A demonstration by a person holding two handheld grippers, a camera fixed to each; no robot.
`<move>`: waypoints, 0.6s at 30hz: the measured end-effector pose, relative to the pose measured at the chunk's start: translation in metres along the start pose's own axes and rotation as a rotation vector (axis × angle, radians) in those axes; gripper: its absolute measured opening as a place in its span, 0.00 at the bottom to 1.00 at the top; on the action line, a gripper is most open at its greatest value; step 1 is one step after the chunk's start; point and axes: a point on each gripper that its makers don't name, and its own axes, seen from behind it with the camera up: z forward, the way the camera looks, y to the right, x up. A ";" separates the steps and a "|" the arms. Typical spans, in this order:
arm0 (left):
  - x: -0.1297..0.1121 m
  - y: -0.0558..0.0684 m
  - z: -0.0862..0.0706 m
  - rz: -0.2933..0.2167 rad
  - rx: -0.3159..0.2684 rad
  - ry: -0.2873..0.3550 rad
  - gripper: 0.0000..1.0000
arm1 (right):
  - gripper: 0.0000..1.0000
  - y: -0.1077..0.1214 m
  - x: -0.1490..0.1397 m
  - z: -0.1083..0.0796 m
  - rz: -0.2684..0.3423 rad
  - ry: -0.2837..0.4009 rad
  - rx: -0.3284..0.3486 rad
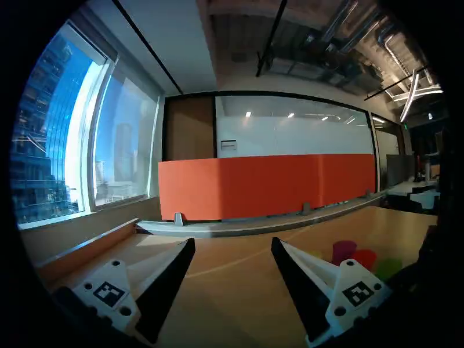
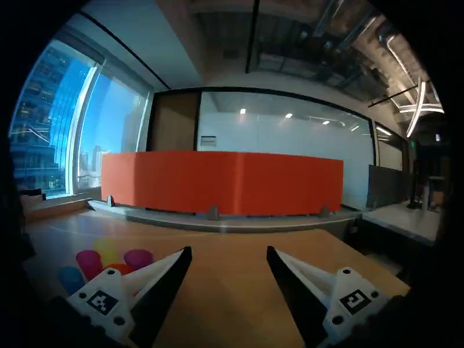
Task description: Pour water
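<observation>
Left gripper is being held low over the wooden table, its fingers spread wide with nothing between them. Right gripper is likewise being held wide and empty over the same table. Square black-and-white markers are being carried on the white finger mounts; no letters can be made out on them.

Coloured cups are being seen clustered on the table, ahead and to the right of the left gripper. In the right gripper view the cups are being partly covered by that gripper's own left finger. They appear upright, long axis vertical, though blurred.

Farther off, the table's far edge is being bounded by a grey rail and an orange panel. Behind it, a small sign is being shown on a glass wall, too small to read. Tall windows are being lit at the left.
</observation>
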 end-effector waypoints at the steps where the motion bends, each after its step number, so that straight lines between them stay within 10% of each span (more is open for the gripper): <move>1: 0.008 0.002 0.002 -0.007 -0.010 0.002 0.98 | 1.00 0.000 0.004 0.001 0.001 -0.001 0.002; 18: 0.107 0.010 0.020 -0.004 -0.085 0.010 0.98 | 1.00 0.003 0.083 0.010 0.033 -0.011 0.056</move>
